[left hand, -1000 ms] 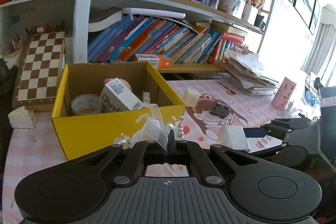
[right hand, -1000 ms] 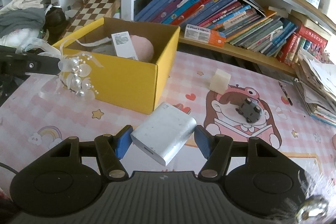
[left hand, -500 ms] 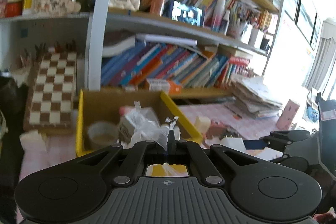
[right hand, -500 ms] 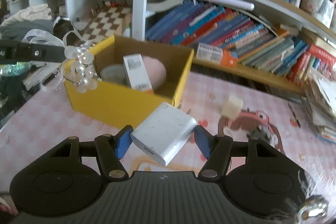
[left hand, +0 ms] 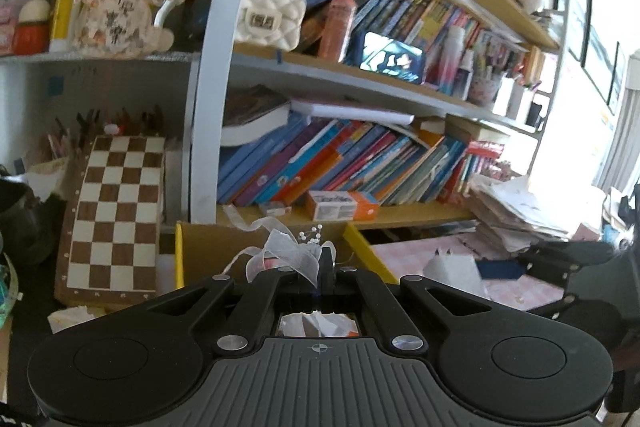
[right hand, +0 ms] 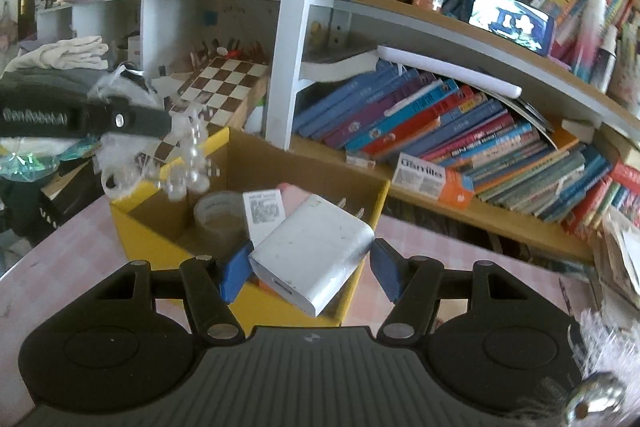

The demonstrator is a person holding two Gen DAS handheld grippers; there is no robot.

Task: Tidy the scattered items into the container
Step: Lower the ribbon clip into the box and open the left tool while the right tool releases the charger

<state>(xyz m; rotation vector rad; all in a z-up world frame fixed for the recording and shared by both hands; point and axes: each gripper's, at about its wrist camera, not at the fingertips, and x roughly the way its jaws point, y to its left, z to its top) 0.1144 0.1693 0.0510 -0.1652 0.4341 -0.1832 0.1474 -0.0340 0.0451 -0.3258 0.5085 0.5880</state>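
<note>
- Right wrist view: the right gripper clamps a white rectangular wall charger with 2 prongs between blue pads, just before the open yellow cardboard box.
- Left gripper, jaws fully together, pinches a sheer white ribbon bow with pearl beads above the box's near-left corner.
- Inside the box: a tape roll and a small white carton.

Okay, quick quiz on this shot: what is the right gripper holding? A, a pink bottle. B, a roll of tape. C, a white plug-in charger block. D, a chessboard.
C: in the right wrist view the right gripper has its blue pads pressed on both sides of the white charger block, prongs pointing toward the yellow box.
</note>
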